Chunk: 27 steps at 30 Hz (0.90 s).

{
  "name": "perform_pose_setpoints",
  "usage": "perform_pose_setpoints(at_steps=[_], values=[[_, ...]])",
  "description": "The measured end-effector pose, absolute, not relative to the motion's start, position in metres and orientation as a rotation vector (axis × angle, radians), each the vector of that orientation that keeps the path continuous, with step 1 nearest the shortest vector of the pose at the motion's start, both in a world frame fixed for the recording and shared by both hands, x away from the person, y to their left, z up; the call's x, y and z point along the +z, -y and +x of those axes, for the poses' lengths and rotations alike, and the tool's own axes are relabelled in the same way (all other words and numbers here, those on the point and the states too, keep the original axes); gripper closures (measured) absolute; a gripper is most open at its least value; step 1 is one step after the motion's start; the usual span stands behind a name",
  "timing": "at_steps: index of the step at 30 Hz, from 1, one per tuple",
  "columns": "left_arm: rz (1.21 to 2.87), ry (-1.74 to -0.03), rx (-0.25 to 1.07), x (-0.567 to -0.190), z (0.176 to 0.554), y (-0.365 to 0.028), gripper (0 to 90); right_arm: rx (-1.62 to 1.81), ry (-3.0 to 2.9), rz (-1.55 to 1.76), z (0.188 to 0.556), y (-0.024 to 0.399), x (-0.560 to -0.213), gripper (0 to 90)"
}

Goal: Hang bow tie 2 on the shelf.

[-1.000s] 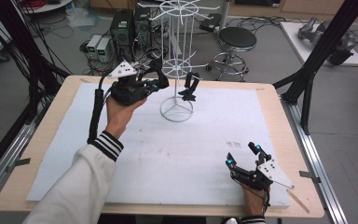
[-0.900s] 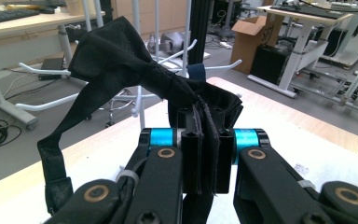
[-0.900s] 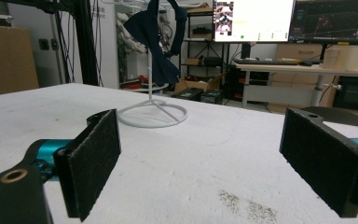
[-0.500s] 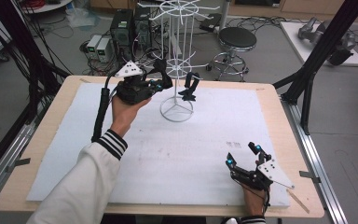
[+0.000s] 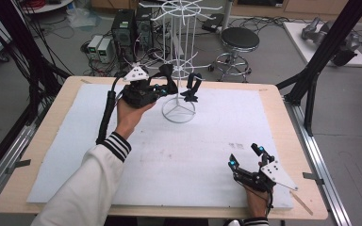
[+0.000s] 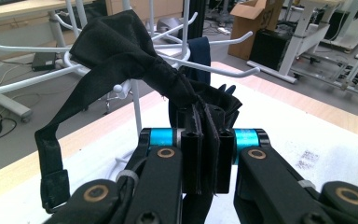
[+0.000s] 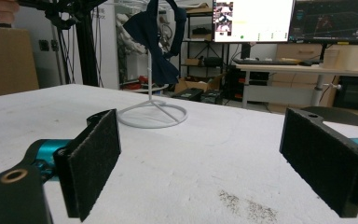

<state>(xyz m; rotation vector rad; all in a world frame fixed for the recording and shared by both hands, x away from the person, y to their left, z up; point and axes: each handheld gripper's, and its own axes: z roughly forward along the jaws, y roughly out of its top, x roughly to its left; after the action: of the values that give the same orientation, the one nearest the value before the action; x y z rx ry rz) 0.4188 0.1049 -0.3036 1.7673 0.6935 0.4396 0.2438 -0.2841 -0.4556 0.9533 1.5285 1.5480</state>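
- Two grippers are in use, one in each of the person's hands, over a wooden tabletop (image 5: 283, 101) covered by a white mat (image 5: 193, 155).
- One white wire stand (image 5: 179, 70) rises from the far middle of the mat, its round base ring well clear of the mat's edges.
- One dark bow tie (image 5: 192, 88) hangs on a lower hook of the stand, on its right side in the high view.
- One black bow tie (image 6: 135, 60) is pinched in the left gripper (image 5: 167, 87), whose jaws are closed tight on the fabric. The left gripper view shows the bow held up just in front of the stand's white hooks, with its strap drooping to the left.
- The left gripper is raised just beside the stand's pole, on its left in the high view, near the far edge of the tabletop.
- The right gripper (image 5: 246, 157) sits low at the near right corner of the mat, close to the front edge. Its jaws are spread wide and hold nothing.
- A wide bare stretch of mat lies between the stand and the right gripper.
- The mat's left side is bare apart from the person's left sleeve (image 5: 85, 188) crossing it.
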Motion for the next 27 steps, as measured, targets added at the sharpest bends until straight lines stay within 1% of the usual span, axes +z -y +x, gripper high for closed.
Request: perform_pose_setpoints(at_steps=[4,9,12,13,14,16,18,20,24,27], values=[[1.766,-0.695,0.439,-0.306,0.420,-0.106,85.4,1.546,-1.529,0.953,0.244,0.284,-0.456,11.8],[1.760,-0.719,0.408,-0.308,0.422,-0.107,84.0,1.548,-1.525,0.965,0.244,0.284,-0.456,11.8],[1.770,-0.730,0.358,-0.311,0.426,-0.109,74.2,1.544,-1.531,0.957,0.244,0.284,-0.456,11.8],[1.778,-0.734,0.350,-0.312,0.427,-0.109,69.3,1.545,-1.531,0.958,0.244,0.284,-0.456,11.8],[1.789,-0.737,0.352,-0.313,0.428,-0.110,61.7,1.545,-1.531,0.958,0.244,0.284,-0.456,11.8],[1.784,-0.750,0.359,-0.314,0.428,-0.113,43.2,1.544,-1.529,0.951,0.244,0.284,-0.456,11.8],[1.775,-0.727,0.354,-0.316,0.427,-0.118,34.0,1.544,-1.527,0.950,0.243,0.284,-0.456,11.8],[1.771,-0.714,0.351,-0.316,0.424,-0.124,28.1,1.542,-1.528,0.948,0.243,0.284,-0.456,11.8],[1.790,-0.659,0.360,-0.315,0.412,-0.138,21.7,1.541,-1.528,0.949,0.243,0.284,-0.456,11.8],[1.791,-0.607,0.355,-0.316,0.400,-0.149,21.2,1.540,-1.529,0.947,0.243,0.284,-0.456,11.8]])
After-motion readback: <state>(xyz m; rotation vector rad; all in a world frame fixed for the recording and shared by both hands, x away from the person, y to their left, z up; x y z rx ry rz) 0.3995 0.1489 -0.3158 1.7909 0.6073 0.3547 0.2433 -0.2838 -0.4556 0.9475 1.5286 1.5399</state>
